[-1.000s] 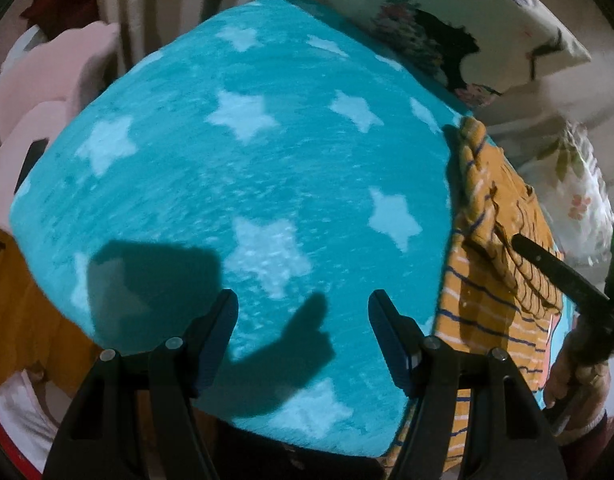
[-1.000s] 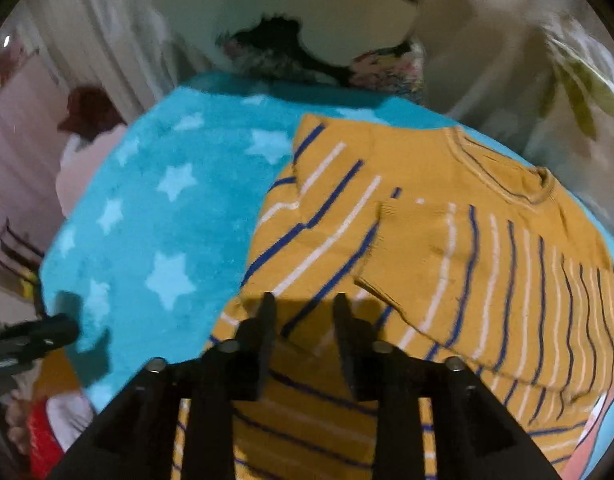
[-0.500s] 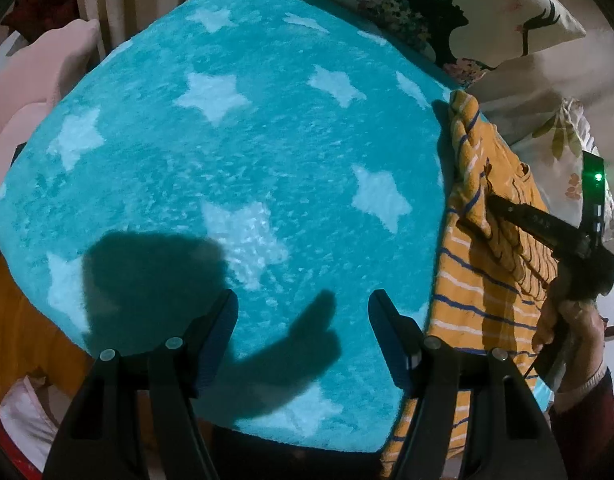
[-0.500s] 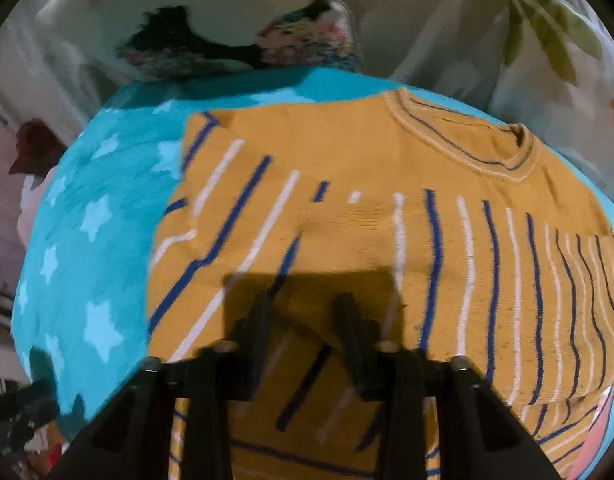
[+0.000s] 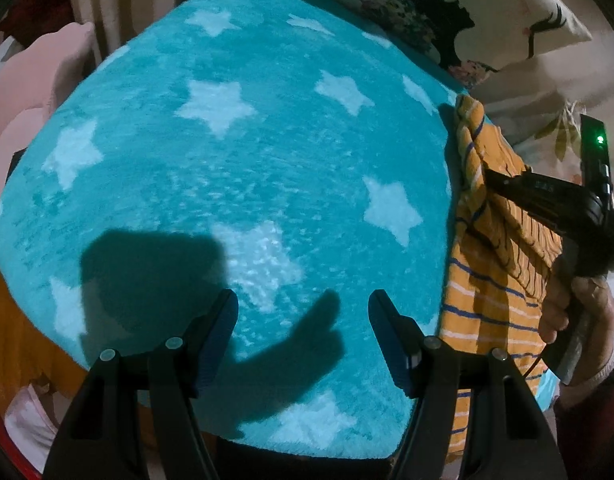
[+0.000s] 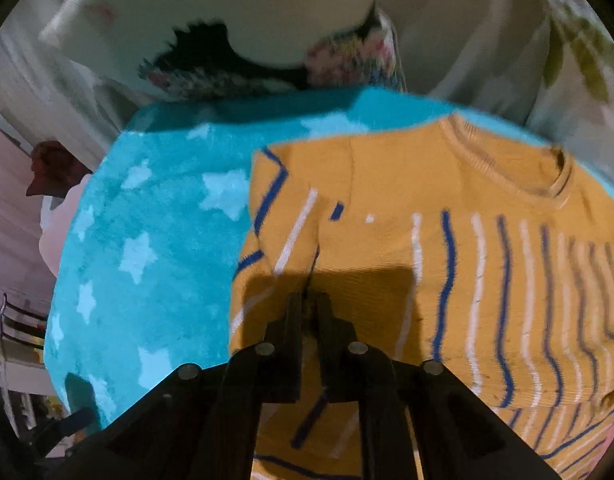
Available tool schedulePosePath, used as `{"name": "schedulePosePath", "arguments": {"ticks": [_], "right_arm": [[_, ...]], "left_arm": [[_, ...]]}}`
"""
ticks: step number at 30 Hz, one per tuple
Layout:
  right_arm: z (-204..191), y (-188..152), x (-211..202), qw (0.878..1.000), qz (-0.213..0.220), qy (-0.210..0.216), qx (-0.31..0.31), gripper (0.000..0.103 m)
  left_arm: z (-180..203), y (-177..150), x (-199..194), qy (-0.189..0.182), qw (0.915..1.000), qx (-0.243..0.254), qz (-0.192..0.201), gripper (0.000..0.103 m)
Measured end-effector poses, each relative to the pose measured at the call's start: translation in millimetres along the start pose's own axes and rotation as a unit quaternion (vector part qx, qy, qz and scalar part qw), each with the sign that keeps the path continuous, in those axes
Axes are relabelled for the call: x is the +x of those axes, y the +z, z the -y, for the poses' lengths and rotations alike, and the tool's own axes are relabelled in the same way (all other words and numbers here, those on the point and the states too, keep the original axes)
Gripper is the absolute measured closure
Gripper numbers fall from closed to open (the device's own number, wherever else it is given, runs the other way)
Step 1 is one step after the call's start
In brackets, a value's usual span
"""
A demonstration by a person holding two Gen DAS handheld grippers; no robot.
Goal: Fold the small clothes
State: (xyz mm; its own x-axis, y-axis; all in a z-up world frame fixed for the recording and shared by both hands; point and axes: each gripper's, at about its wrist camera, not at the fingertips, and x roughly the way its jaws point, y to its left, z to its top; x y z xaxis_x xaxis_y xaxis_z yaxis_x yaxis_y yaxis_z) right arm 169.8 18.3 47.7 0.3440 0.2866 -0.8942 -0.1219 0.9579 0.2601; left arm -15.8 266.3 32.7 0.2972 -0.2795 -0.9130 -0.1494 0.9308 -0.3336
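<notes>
A mustard sweater (image 6: 387, 184) with blue and white stripes lies flat on a teal star blanket (image 6: 147, 240), collar toward the far right. My right gripper (image 6: 310, 300) points down at the sweater's left part. Its jaws are closing and pinch a raised fold of the knit between them. In the left wrist view the sweater (image 5: 483, 292) runs along the blanket's (image 5: 267, 140) right edge, and the right gripper (image 5: 492, 177), held by a hand (image 5: 583, 312), presses into it. My left gripper (image 5: 303, 304) hovers open over bare blanket, holding nothing.
Floral pillows (image 5: 447, 12) and a leaf-print cover (image 5: 563, 136) lie beyond the blanket's far right edge. A pink cushion (image 5: 35, 92) and striped curtain (image 5: 107, 0) sit at the far left. The blanket's near edge (image 5: 307, 452) drops off just below my left gripper.
The right gripper's jaws came together from half open onto a fold of the sweater while it slid toward the collar end. The left gripper stayed open in place.
</notes>
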Motion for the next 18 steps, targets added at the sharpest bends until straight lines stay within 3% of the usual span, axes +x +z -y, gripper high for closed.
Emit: {"name": "schedulePosePath", "arguments": {"ticks": [3,5,9,18], "right_arm": [[9.8,-6.9,-6.6,1.000,0.001,0.005,0.017,0.091],[14.8,-12.4,-19.0,1.000,0.003,0.008,0.019,0.077],[37.8,-28.3,-49.8,1.000,0.015,-0.008,0.007,0.069],[184.5,-84.8,-88.6,0.991,-0.004,-0.076,0.112,0.064]], "left_arm": [[7.4,1.8,6.8,-0.005,0.9999,0.014,-0.008,0.036],[15.7,2.3,11.3,-0.008,0.9996,0.025,-0.012,0.036],[35.2,-0.3,14.3,-0.017,0.9991,0.036,-0.011,0.036],[84.8,-28.1,22.3,-0.024,0.9986,0.046,-0.011,0.036]]}}
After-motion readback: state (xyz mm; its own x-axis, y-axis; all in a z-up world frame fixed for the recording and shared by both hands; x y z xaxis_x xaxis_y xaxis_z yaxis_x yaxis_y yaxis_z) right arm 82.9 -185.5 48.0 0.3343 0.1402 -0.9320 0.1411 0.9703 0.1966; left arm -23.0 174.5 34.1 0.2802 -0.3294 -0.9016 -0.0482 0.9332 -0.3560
